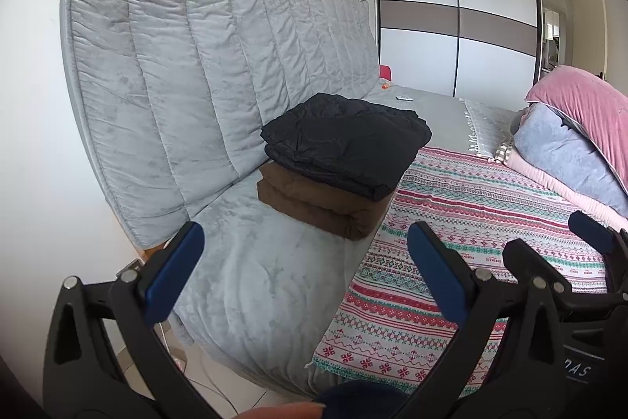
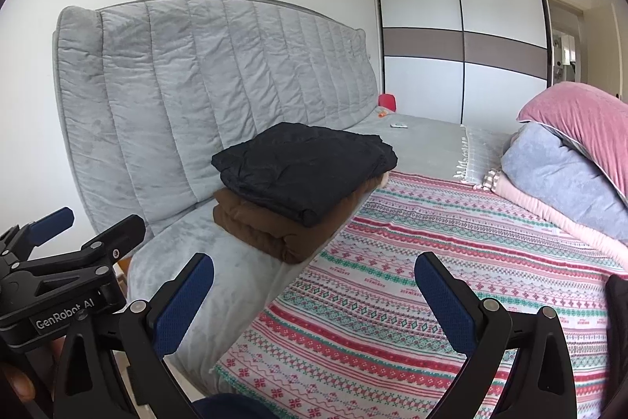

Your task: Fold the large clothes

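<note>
both grippers hovering over the bed (image 1: 463,222), jaws wide.
black garment (image 1: 345,144) is lying on brown garment (image 1: 314,211), ahead of the left gripper (image 1: 306,262) and right gripper (image 2: 314,295).

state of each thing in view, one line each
left gripper: jaws open, empty
right gripper: jaws open, empty
black garment: folded, atop the brown one
brown garment: folded, bottom of stack
patterned blanket: spread flat
wardrobe doors: shut

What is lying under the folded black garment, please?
The black garment rests on a folded brown garment, which sits on the grey cover. Only the brown one's front folds show; the rest is covered.
</note>
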`<state>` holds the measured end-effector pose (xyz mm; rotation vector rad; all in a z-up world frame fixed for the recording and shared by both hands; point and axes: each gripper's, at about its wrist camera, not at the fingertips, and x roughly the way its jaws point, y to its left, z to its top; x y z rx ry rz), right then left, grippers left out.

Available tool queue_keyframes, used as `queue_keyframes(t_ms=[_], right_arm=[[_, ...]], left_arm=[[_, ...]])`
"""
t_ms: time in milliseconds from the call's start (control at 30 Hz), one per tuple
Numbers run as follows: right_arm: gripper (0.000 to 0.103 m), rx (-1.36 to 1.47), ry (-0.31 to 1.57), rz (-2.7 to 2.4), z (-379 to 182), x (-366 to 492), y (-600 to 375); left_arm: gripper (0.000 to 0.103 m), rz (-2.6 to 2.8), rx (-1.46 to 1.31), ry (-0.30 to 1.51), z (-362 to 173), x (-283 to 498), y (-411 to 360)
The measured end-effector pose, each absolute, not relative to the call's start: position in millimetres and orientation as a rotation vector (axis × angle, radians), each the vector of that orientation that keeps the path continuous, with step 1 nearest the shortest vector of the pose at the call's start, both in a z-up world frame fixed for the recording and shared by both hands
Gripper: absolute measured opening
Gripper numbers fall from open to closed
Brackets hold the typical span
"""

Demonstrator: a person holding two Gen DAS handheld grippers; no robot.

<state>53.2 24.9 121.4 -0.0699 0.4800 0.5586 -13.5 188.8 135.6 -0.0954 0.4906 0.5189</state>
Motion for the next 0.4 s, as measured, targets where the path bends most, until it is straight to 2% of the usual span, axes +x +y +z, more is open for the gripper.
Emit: queue_keyframes(t_ms=[400], right_arm=[[0.103,-0.071,0.478,0.551,120.6,51.9,23.8]], left_arm=[[0.103,0.513,-0.099,0.492,134.1,-9.9,188.4]])
